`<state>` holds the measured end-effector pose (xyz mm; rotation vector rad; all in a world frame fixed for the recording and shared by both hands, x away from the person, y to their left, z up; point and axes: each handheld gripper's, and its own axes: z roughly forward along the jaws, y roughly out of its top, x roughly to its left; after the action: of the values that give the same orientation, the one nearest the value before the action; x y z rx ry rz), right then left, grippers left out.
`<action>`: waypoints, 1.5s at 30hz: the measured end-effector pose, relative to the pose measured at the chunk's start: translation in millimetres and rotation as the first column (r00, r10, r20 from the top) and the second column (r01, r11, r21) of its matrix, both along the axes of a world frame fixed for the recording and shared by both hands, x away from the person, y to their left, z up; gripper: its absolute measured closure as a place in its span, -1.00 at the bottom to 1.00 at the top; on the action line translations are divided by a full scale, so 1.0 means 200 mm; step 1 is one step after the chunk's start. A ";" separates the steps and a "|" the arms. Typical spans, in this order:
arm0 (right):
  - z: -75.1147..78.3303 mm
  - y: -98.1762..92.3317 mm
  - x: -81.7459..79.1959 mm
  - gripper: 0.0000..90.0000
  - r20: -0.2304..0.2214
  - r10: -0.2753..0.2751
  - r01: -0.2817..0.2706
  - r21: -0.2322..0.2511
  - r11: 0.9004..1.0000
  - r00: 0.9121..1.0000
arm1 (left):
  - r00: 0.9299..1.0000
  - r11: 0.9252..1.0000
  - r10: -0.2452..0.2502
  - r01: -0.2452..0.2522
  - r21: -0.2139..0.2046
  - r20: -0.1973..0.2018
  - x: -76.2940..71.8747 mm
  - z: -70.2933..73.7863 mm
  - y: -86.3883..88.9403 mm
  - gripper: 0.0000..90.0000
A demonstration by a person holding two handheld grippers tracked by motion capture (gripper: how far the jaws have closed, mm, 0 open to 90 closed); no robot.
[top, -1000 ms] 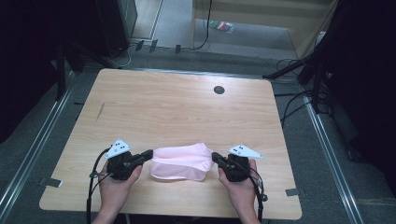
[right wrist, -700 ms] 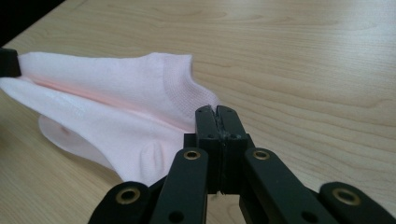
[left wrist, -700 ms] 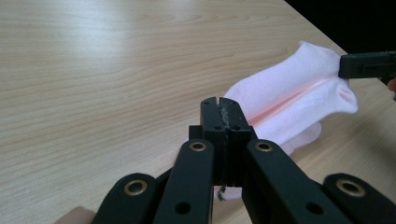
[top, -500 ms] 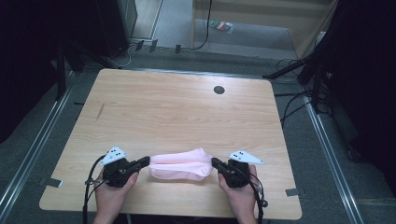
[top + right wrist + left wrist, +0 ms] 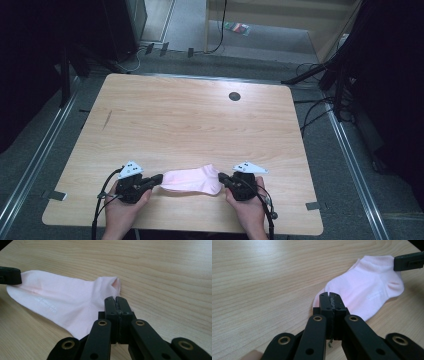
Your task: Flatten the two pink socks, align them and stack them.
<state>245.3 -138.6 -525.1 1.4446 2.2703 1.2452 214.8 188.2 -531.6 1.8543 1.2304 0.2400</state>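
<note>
Lowered since a second ago, the pink sock [image 5: 191, 180] now lies flat on the wooden table [image 5: 200, 120], well short of its round hole [image 5: 234, 96]; left gripper [image 5: 156, 179] and right gripper [image 5: 223, 178] each clamp one end

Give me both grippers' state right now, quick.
Left gripper: closed on one end of the pink sock.
Right gripper: closed on the sock's other end.

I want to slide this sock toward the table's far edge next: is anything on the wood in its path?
Nothing visible. The pink sock, pinched between the left gripper and right gripper, faces bare table; a small dark hole sits far right.
</note>
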 end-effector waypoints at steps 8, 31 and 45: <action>-0.05 0.00 0.01 0.99 -0.001 -0.003 0.003 -0.014 1.000 1.000 | 1.000 0.998 -0.013 0.013 0.066 -0.007 0.00 -0.03 -0.03 1.00; -0.03 -0.06 0.02 0.30 0.074 -0.066 0.063 0.036 0.997 0.995 | 0.983 0.994 0.103 -0.096 -0.048 0.151 -0.01 0.01 0.04 0.52; 0.04 -0.36 0.02 -0.83 0.203 -0.161 0.154 0.053 0.987 0.966 | 0.956 0.978 0.206 -0.196 -0.070 0.207 0.00 0.00 0.25 -0.73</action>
<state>250.2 -211.5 -517.8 1.4042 1.9680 1.3260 214.7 238.7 -530.7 1.6146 1.2622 0.5036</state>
